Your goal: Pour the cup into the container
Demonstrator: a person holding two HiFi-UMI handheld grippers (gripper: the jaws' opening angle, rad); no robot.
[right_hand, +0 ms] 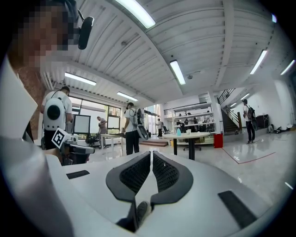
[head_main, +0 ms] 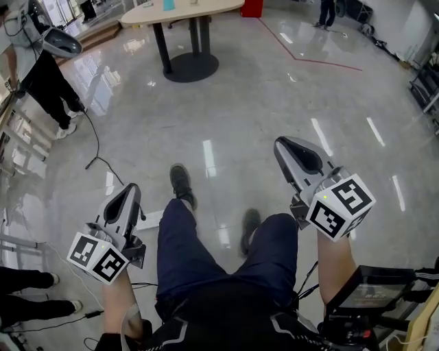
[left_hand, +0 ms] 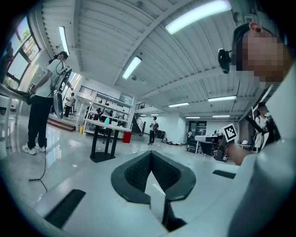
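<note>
Left gripper (head_main: 129,192) clenched, jaws pressed together with nothing between them, held level over the glossy floor (head_main: 240,103). Far ahead a table (head_main: 199,12) carries a small teal vessel (head_main: 168,5), well apart from both grippers, contents too small to tell, and a red bin (head_main: 252,7) sits on the floor just beside the table, inside not visible. Right gripper (head_main: 287,147) likewise clenched and empty, held level

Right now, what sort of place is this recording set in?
Probably a large lab or workshop hall: a wide polished floor, a pedestal table, shelving racks at the back, and long strip lights overhead.
</note>
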